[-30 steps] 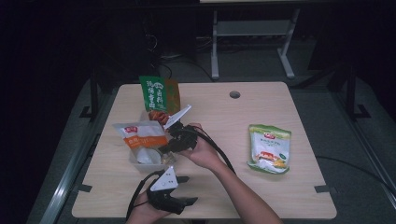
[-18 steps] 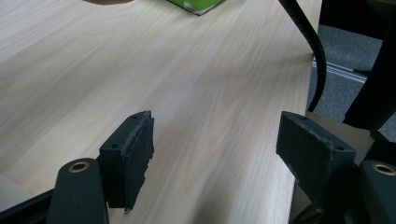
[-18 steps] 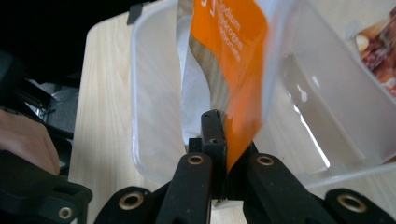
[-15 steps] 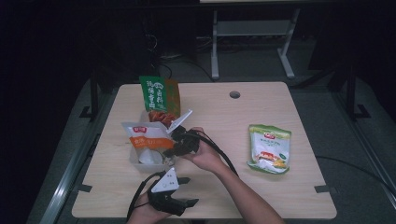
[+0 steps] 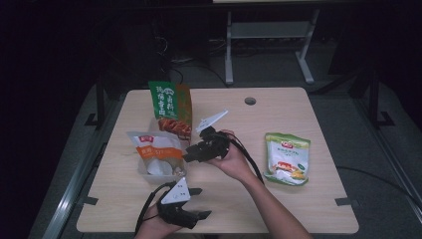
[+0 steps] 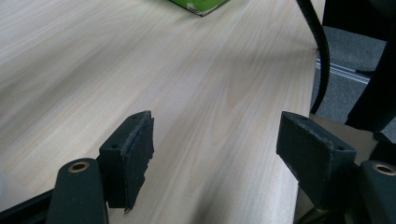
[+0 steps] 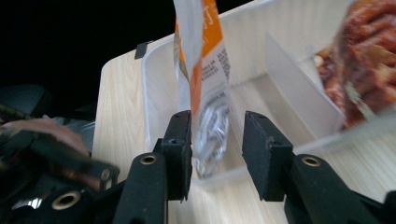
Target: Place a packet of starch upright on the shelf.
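A pale wooden table [image 5: 298, 209] with a round cable hole [image 5: 250, 101] near its far edge stands on a grey floor [image 5: 348, 94]. Beyond the table, a light metal frame [image 5: 268, 35] rises from the floor. The room around the table is dark.

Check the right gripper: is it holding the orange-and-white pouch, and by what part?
No firm hold. The right gripper has just been opening; the orange-and-white pouch stands in the clear bin, its bottom edge between the parted jaws. The left gripper holds nothing.
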The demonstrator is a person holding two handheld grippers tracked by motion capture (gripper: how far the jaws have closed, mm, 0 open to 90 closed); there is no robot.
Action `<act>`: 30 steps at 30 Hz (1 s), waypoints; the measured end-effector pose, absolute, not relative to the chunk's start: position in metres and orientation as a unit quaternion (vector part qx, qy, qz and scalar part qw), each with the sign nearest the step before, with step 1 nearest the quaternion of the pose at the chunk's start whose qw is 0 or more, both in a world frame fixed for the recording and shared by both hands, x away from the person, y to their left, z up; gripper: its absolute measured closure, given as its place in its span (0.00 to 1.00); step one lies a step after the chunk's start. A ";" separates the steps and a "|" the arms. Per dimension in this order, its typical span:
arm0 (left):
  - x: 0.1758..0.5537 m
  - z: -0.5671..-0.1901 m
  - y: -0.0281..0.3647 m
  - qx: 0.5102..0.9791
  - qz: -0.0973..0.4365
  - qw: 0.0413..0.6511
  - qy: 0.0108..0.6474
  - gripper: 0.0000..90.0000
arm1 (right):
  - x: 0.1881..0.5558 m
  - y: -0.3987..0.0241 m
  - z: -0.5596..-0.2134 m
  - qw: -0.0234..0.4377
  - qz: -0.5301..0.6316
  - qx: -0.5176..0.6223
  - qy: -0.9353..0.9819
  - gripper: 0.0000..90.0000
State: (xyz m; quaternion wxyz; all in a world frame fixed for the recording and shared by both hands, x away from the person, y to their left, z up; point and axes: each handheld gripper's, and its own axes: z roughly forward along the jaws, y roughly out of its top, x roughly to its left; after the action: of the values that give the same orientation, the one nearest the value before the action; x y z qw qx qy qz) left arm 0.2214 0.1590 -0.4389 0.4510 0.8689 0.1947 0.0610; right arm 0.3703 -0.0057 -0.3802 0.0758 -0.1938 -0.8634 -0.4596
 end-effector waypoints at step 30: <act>0.232 -0.437 0.154 0.862 0.053 0.460 0.205 0.29 | 0.362 -0.141 -0.375 0.011 -0.454 -0.298 -0.840 0.56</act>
State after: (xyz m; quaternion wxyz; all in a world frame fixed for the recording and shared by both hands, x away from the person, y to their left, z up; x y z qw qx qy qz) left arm 0.2319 0.1536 -0.4369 0.4597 0.8623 0.2054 0.0532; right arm 0.3616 -0.1413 -0.3751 0.0105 -0.2975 -0.8397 -0.4542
